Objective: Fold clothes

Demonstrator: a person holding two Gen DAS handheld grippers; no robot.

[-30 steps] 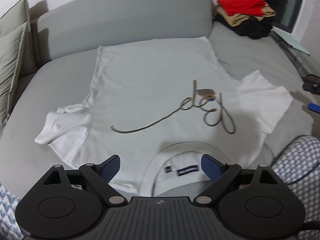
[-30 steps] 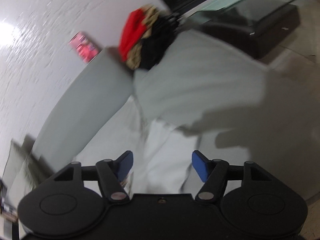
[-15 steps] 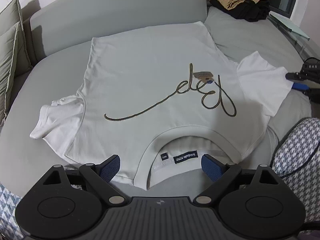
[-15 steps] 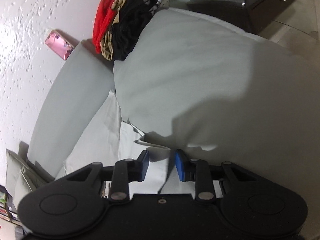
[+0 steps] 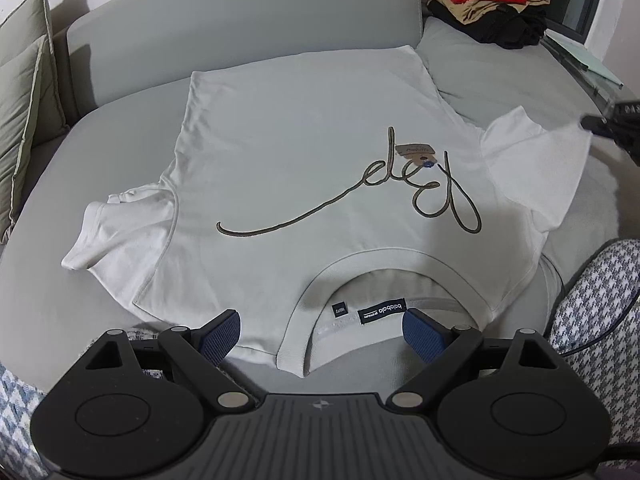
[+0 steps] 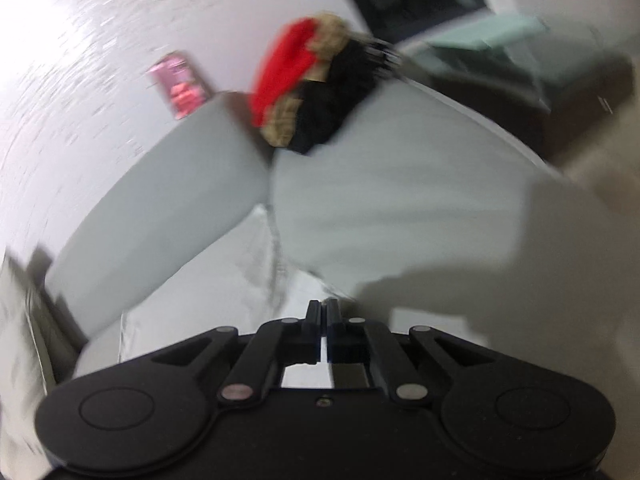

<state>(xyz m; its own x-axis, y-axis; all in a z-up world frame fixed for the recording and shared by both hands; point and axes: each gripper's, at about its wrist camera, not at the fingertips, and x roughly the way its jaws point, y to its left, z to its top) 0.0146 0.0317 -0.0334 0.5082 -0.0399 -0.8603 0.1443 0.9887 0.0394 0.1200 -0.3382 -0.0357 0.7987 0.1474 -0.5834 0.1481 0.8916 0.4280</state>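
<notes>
Since the right hand-held gripper [image 6: 323, 309] has just pinched the sleeve [image 5: 536, 168] edge of the white T-shirt [image 5: 304, 152] lying flat on the grey sofa [image 5: 120, 128], that thin grip could slip mid-fold; the left hand-held gripper [image 5: 322, 334] hovers spread at the collar [image 5: 384, 276].

Both wrist views look steeply down, sharing the sofa [image 5: 120, 128] and clothes pile [image 6: 312, 84].

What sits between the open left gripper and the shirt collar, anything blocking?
Nothing visible. The left gripper hangs open right over the white T-shirt, its collar between the fingers. Only a paper hang tag lies on the chest print, away from the collar.
</notes>
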